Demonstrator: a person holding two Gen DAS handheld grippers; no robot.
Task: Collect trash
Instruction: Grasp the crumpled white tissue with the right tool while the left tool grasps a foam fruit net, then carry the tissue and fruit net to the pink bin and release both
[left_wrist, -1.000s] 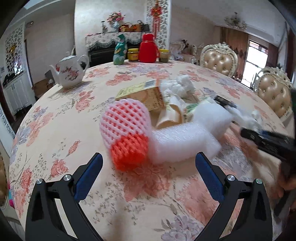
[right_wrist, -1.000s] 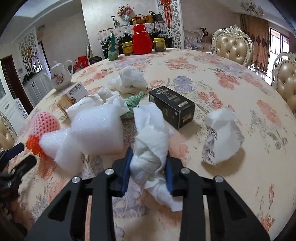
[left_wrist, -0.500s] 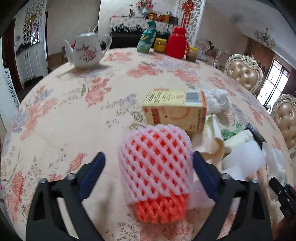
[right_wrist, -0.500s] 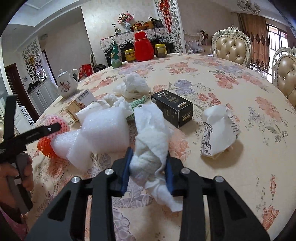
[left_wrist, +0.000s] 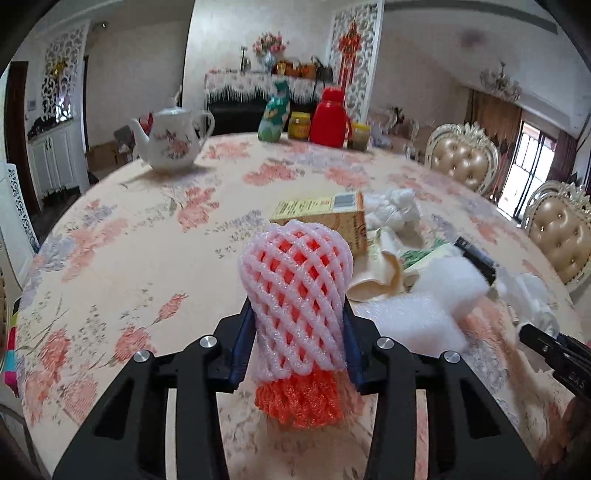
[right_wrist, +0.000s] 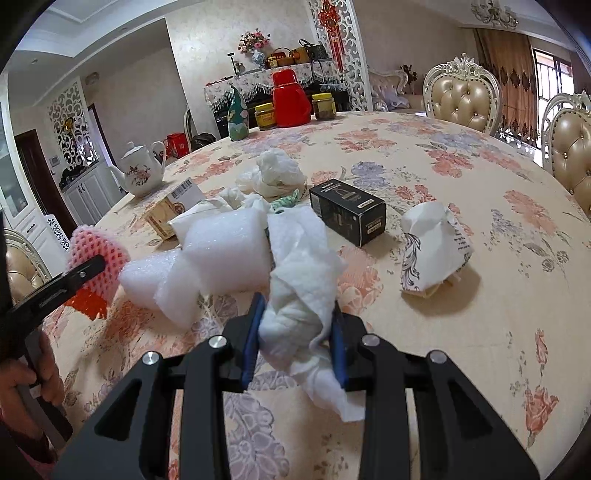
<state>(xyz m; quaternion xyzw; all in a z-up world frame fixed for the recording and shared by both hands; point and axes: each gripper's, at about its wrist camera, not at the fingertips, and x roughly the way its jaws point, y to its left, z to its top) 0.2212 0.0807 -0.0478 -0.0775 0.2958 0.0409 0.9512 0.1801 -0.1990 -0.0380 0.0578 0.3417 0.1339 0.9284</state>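
The left gripper (left_wrist: 295, 332) is closing its jaws around the pink foam net sleeve (left_wrist: 295, 295), pads pressed to its sides, its orange end drooping toward the floral tablecloth (left_wrist: 147, 240); the right gripper (right_wrist: 295, 339) is clenched on a crumpled white tissue (right_wrist: 301, 295); only the right wrist view shows the black box (right_wrist: 347, 210) and a printed paper wad (right_wrist: 436, 251), while the left one shows the yellow carton (left_wrist: 325, 218) face-on behind the sleeve.

Foam net (left_wrist: 295, 295): soft mesh, matt. Tissue (right_wrist: 299, 295): crumpled paper. Black box (right_wrist: 347, 210): glossy card. Teapot (left_wrist: 171, 142): glazed china. Counter (left_wrist: 147, 240): floral cloth.
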